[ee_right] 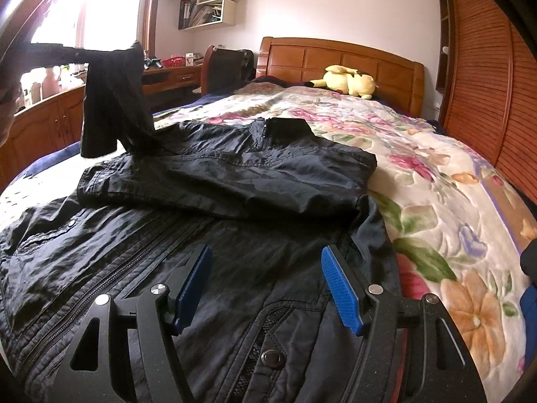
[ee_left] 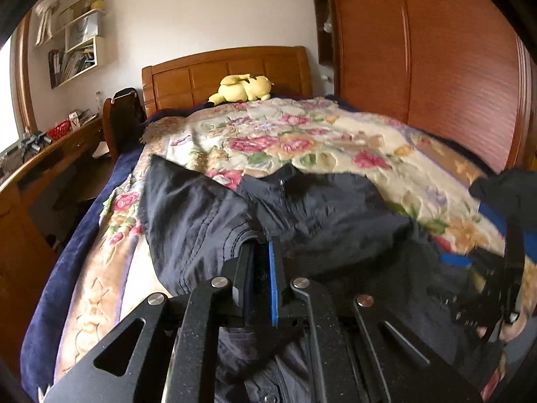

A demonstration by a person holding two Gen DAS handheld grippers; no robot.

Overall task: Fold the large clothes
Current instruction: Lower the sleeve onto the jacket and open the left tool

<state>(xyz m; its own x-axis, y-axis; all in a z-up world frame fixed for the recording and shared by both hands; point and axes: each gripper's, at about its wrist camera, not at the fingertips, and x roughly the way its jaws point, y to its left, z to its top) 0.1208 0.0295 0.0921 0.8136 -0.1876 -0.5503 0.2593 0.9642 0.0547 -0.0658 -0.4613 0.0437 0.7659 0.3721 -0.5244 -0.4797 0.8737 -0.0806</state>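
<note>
A black jacket (ee_right: 235, 228) lies on the floral bedspread (ee_right: 436, 174), front up, zipper and snaps showing. One sleeve lies folded across the chest (ee_right: 228, 174). My left gripper (ee_left: 260, 252) is shut on the other sleeve (ee_left: 201, 215) and holds it up; in the right wrist view that sleeve hangs in the air at the left (ee_right: 114, 100). My right gripper (ee_right: 265, 268) is open and empty, just above the jacket's lower front. It also shows at the right edge of the left wrist view (ee_left: 496, 268).
A yellow plush toy (ee_right: 349, 82) lies by the wooden headboard (ee_right: 339, 55). A wooden wardrobe (ee_left: 419, 50) stands on the bed's right. A desk (ee_right: 63, 114), a chair (ee_right: 228, 63) and wall shelves (ee_right: 208, 3) are on the left, by a bright window.
</note>
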